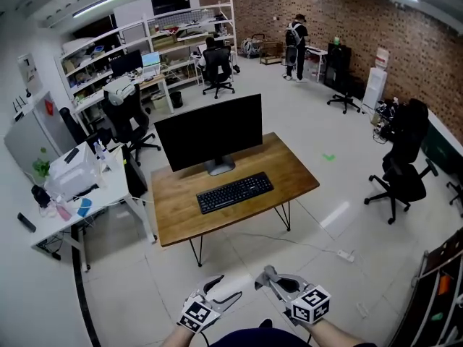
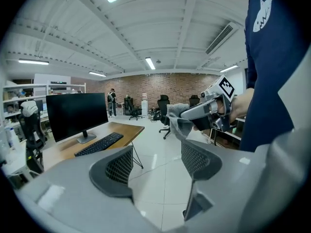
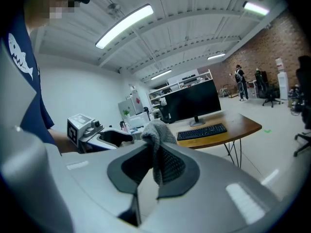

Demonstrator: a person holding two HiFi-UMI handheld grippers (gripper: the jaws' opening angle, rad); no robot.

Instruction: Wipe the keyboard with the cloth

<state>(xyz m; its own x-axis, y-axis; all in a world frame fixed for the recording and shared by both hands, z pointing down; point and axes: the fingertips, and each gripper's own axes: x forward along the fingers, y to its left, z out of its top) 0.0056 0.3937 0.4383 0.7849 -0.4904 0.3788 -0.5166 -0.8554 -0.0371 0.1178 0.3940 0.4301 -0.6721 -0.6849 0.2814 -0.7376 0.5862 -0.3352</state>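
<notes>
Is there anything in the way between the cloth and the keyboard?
Nothing visible. The right gripper holds the cloth, and only open floor lies between it and the keyboard on the desk.

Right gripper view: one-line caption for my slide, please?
Right gripper shut on the grey cloth, away from the black keyboard on the wooden desk beyond, wiping not yet begun.

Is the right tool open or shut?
Shut on the cloth: in the right gripper view the right tool pinches it between its jaws.
</notes>
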